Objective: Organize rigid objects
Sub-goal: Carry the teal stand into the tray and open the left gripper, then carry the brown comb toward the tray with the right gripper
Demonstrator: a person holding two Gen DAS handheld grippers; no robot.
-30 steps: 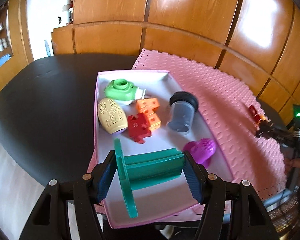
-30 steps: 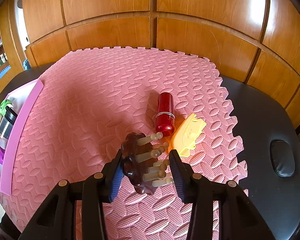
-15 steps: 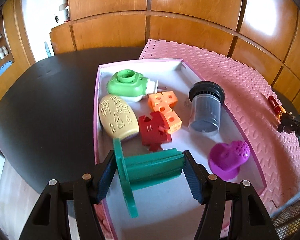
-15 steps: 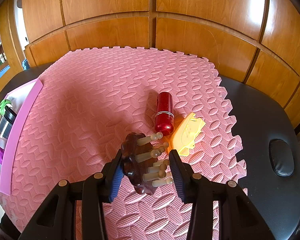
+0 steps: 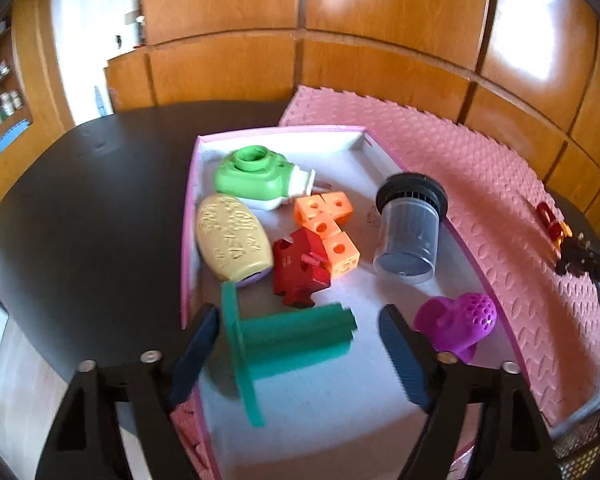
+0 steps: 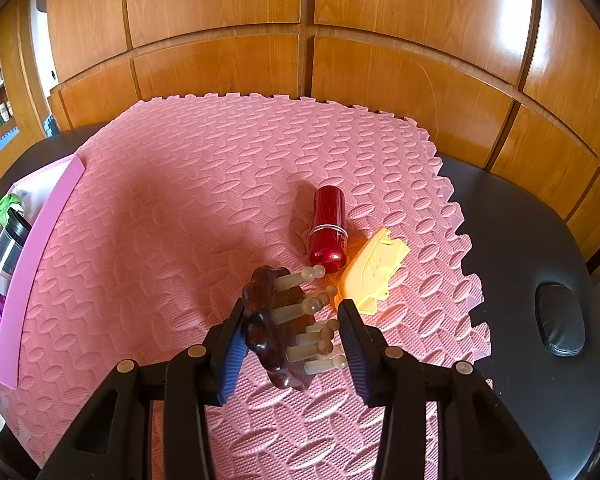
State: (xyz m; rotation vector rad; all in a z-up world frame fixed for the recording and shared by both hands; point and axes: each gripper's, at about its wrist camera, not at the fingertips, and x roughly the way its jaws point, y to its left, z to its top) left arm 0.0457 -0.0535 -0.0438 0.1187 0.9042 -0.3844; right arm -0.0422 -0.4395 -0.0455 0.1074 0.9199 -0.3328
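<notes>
Left hand-held gripper (image 5: 300, 344) just spread, pads clear of green spool (image 5: 288, 340) lying between them in pink tray (image 5: 188, 216). Right hand-held gripper (image 6: 292, 334) clenched on brown massager (image 6: 276, 328), above pink mat (image 6: 180, 240).

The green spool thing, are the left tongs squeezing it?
Apart. In the left wrist view the left tongs have just been opening, and bare tray shows between each blue pad and the green spool.
</notes>
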